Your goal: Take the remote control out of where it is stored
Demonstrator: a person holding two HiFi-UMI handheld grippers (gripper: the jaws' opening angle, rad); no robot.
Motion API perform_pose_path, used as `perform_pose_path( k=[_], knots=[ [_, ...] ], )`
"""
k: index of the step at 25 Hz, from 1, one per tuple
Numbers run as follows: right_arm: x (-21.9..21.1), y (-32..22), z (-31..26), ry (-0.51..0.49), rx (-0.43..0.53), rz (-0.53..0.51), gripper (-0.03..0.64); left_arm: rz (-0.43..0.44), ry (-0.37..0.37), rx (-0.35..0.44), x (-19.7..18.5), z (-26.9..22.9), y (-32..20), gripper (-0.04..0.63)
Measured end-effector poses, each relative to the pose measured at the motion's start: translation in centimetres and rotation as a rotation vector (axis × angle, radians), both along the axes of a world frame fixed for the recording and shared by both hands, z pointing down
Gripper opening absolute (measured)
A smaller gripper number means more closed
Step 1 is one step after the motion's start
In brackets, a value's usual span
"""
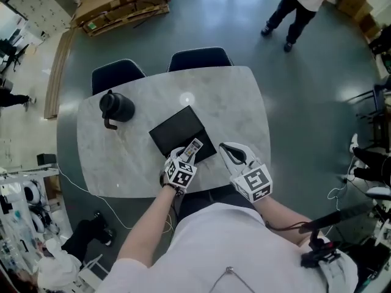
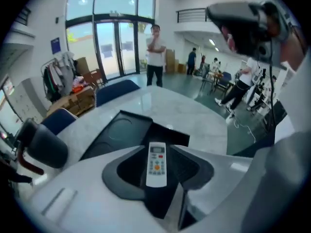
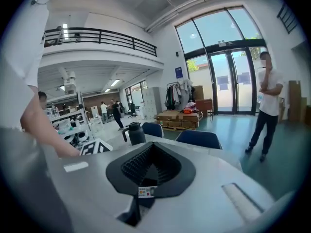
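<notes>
Retrieval looks nearly done: the remote control (image 1: 193, 148) is pinched at its lower end by the left tongs (image 1: 189, 155) and seems lifted clear of the flat black tray (image 1: 177, 130). It hangs over the tray's near corner on the marble worktop (image 1: 232, 102). What is left, I judge, is to carry it away from the tray. The right tongs (image 1: 234, 154) hover just beside, pressed together on nothing. The remote is a slim white bar with a small grey display at the top and rows of buttons below, one of them orange and one red, facing the left gripper view.
</notes>
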State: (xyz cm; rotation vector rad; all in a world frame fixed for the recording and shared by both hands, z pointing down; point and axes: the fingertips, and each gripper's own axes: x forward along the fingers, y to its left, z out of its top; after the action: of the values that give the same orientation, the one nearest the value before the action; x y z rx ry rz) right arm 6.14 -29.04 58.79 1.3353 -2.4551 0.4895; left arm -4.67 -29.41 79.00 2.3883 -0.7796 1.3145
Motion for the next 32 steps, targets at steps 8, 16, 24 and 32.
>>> perform_pose_path(
  k=[8, 16, 24, 32],
  knots=[
    [3.0, 0.4, 3.5, 0.042, -0.071, 0.137, 0.021, 0.083, -0.261, -0.211, -0.3, 12.1, 1.4, 0.249],
    [3.3, 1.9, 4.5, 0.049, -0.110, 0.186, 0.021, 0.071, -0.330, -0.226, -1.1, 15.6, 1.0, 0.299],
    [4.1, 1.4, 5.1, 0.037, -0.128, 0.208, 0.021, 0.089, -0.326, -0.215, -0.5, 16.0, 0.9, 0.293],
    [4.6, 1.2, 3.6, 0.038, -0.112, 0.212, 0.021, 0.127, -0.271, -0.210, 0.0, 14.4, 1.3, 0.252]
  ],
)
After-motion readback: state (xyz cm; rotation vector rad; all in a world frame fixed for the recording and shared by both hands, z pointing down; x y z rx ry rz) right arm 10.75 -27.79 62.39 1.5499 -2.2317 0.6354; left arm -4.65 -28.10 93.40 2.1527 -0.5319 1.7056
